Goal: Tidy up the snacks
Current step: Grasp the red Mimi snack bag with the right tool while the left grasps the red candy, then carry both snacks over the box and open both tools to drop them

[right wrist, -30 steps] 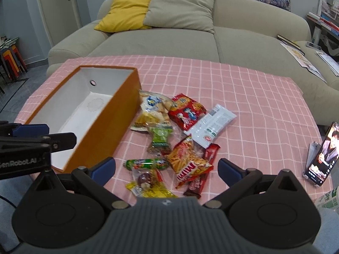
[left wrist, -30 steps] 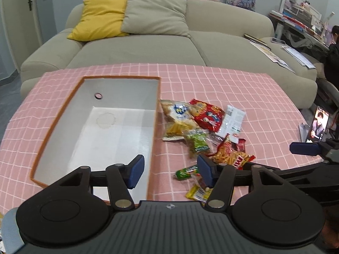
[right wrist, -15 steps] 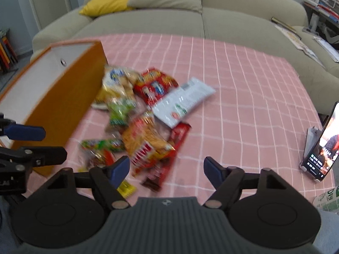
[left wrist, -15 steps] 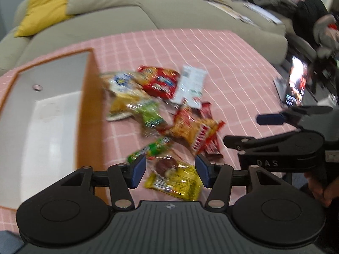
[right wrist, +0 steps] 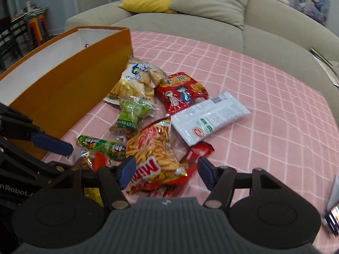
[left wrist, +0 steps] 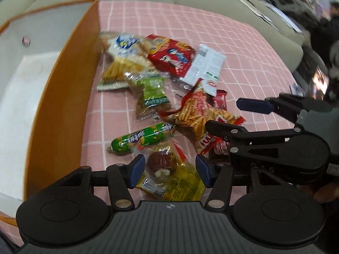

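On table: pink checked cloth [right wrist: 264,89] w/ snack pile in the middle, orange box [right wrist: 70,84] just left of it, sofa [right wrist: 211,27] far behind.
Snacks: all on the cloth beside the box; none seen inside, box interior looks bare where visible.
Left gripper [left wrist: 170,172]: fingers apart, straddling yellow packet [left wrist: 180,187] at near edge of pile; pads look clear of the wrapper, no squeeze seen.
Right gripper [right wrist: 166,172]: jaws closing, fry-stick bag [right wrist: 154,154] between them, not pinched yet; red bar [right wrist: 197,154] lies partly under that bag.
Step in hand: prob. a two-handed pick, one pkt each, then over to the box.
How to do it well: bite the body of each pkt, not the thin seal edge; crinkly film slips, so close firmly but don't crush the sticks. Keep right pads off the red bar or it'll come up too. Green sausage stick [left wrist: 142,138] sits touching the yellow packet's far end — lift straight up so it isn't dragged. The two grippers are v. close; stagger the lifts.
Readable text: "Mimi"-like red/white lettering on fry-stick bag, upside down; green pea packet [right wrist: 132,116] shows "GREEN PEAS"-type wording, inverted, not fully legible; white packet [right wrist: 209,118] has barcode + small print, too small to read. "nRobot" partial on left gripper body in right view; "DAS" on right gripper in left view.
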The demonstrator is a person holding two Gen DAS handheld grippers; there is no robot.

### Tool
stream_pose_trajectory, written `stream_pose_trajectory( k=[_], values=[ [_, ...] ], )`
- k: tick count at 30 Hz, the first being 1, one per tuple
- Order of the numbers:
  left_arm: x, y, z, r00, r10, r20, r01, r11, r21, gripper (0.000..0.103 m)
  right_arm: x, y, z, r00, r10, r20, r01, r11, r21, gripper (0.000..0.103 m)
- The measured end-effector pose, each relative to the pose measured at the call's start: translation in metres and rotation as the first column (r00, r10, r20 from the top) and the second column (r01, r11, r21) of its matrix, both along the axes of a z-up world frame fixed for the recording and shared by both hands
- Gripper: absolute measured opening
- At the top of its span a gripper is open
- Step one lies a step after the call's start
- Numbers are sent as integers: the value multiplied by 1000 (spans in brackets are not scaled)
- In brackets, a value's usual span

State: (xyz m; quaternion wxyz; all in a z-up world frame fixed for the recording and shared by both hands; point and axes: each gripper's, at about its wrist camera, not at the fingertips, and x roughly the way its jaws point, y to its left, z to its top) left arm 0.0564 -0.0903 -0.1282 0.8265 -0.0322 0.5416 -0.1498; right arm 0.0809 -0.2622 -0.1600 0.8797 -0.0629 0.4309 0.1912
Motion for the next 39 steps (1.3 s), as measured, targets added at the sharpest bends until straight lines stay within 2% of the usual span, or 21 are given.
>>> stream_pose_trajectory(
  k=[3, 5, 10, 14, 17, 21, 32, 39],
  values=[
    [6, 3, -9, 999, 40, -20, -40, 999, -14, 64, 8, -2, -6, 1000, 11, -23, -10, 999, 49, 61],
    [9, 5, -13, 998, 59, -34, -59, 998, -22, 64, 11, 0, -10, 999, 17, -33, -15, 997, 70, 55],
    [13, 4, -24, 995, 72, -68, -72, 997, 11, 63, 13, 1, -13, 999, 13, -39, -9, 995, 94, 49],
    [13, 0, -25, 996, 55, -68, -52, 998, 36, 51, 11, 1, -13, 999, 14, -46, -9, 994, 107, 45],
    [13, -2, -23, 997, 42, -63, -39, 998, 51, 49, 8, 5, -11, 999, 30, -41, -26, 995, 96, 35],
    [11, -1, -19, 997, 36, -65, -33, 998, 51, 48, 4, 8, -8, 998, 42, -39, -39, 996, 75, 30],
    [-4, -6, 22, 1000, -3, 20, 1, 997, 74, 47, -12, 6, 23, 1000, 8, -25, -6, 998, 61, 28],
    [-23, -1, 66, 992, -21, 125, 7, 994, 105, 47, -25, 1, 64, 999, -34, 36, 30, 994, 109, 27]
  ],
)
